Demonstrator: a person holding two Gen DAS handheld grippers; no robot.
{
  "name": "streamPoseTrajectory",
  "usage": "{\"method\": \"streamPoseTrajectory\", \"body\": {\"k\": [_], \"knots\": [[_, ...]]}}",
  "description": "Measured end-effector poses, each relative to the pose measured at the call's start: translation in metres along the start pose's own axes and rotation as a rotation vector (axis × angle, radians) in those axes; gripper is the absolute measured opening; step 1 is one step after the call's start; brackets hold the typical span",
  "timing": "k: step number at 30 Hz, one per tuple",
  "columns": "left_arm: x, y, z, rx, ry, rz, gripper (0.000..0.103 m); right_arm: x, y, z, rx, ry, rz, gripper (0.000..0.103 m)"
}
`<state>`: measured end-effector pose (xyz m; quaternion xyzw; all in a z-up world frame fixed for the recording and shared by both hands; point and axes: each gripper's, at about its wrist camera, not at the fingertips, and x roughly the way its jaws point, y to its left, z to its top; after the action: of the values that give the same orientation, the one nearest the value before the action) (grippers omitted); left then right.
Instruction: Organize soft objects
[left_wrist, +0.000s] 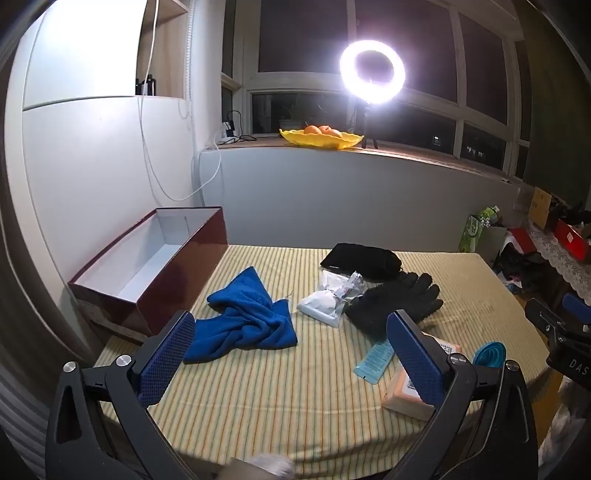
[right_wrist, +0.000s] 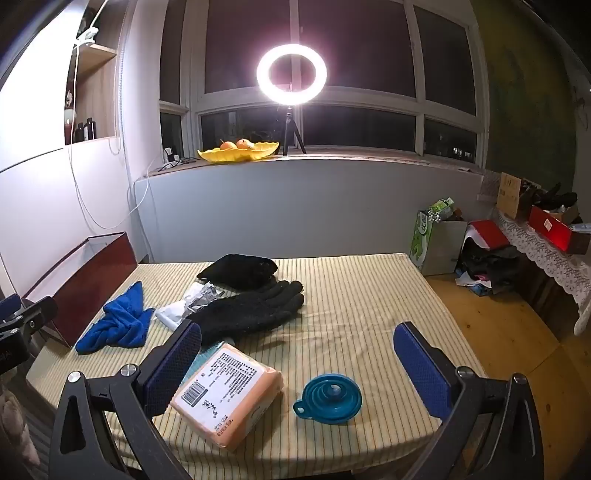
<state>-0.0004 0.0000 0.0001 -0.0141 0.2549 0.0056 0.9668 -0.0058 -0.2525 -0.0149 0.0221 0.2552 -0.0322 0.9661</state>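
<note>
Both the left gripper (left_wrist: 291, 354) and right gripper (right_wrist: 297, 373) hung wide open, holding nothing. The blue towel (left_wrist: 245, 317), near the box (left_wrist: 177, 266) at left, looked limp and light; its bunched middle fold seemed the best place to pinch.

Ring light (right_wrist: 291, 74) against dark windows (right_wrist: 354, 48)

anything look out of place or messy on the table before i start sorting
The blue towel lies crumpled and twisted near the open box rather than folded. A teal collapsible funnel sits among the soft items, though it looks like a kitchen tool. Nothing appears spilled or damaged.
</note>
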Motion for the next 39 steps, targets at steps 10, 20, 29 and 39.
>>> {"method": "streamPoseTrajectory", "body": {"k": [10,20,29,39], "knots": [[-0.0011,-0.0001,-0.0028,-0.001,0.002,0.002,0.103,0.0033,-0.0022,-0.0008,0.006,0.005,-0.004,0.103],[0.0014,-0.0013,-0.0028,0.0,0.011,-0.002,0.103,0.0045,-0.0039,0.0005,0.007,0.007,-0.004,0.103],[0.0021,-0.0009,-0.0042,-0.002,0.012,-0.002,0.103,0.0046,-0.003,0.0,0.007,0.005,-0.006,0.103],[0.0032,0.0,-0.005,-0.003,0.015,0.001,0.103,0.0033,-0.004,0.0017,0.008,0.006,-0.004,0.103]]}}
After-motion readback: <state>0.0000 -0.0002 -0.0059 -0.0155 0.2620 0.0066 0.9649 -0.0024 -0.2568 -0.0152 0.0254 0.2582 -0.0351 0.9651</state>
